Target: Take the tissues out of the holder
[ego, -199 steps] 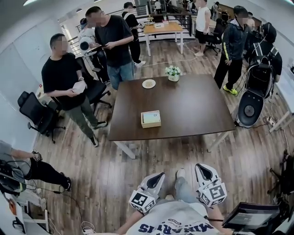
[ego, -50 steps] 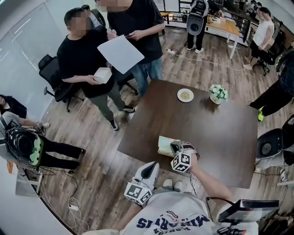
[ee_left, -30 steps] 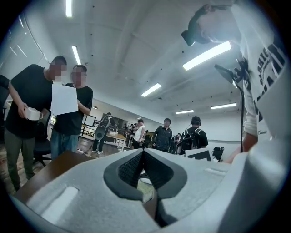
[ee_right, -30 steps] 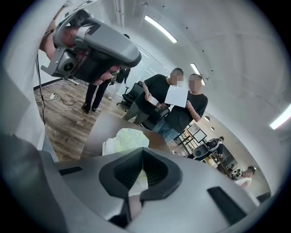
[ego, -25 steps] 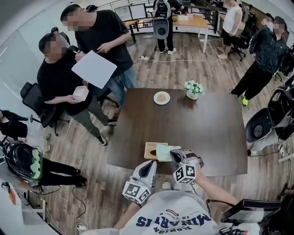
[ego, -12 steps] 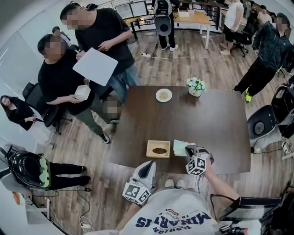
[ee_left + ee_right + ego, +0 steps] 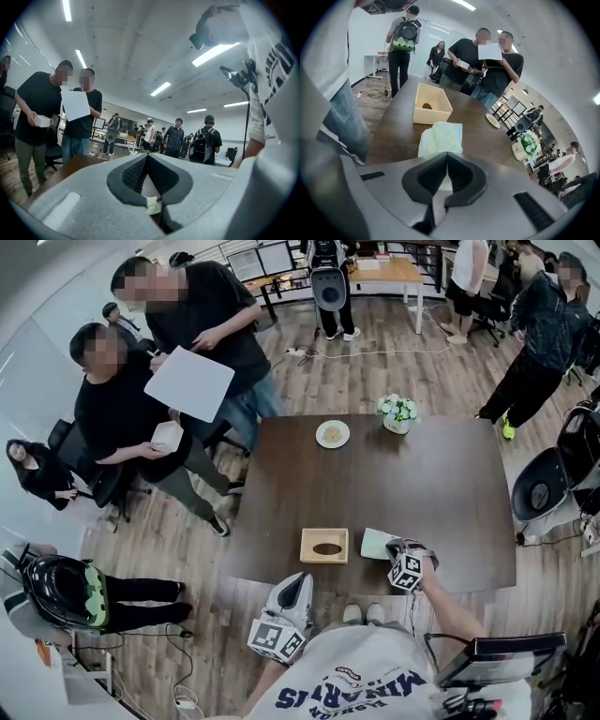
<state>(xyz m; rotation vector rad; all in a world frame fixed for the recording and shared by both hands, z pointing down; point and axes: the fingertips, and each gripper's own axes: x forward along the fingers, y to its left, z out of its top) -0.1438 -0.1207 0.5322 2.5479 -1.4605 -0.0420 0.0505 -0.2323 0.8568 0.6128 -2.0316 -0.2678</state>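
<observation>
A light wooden tissue holder with an oval slot stands near the front edge of the dark table. Just right of it a pale tissue lies spread on the tabletop. My right gripper is low over the tissue's near end and shut on it. In the right gripper view the tissue runs out from between the closed right gripper toward the holder. My left gripper hangs shut and empty in front of the table edge; in its own view the left gripper points level across the table.
A small plate and a pot of white flowers sit at the table's far side. Two people stand by the table's left corner, one with a white sheet. A screen is at my lower right.
My right gripper carried the tissue from above the holder down and to the right, onto the table beside it. The left gripper stayed in place.
</observation>
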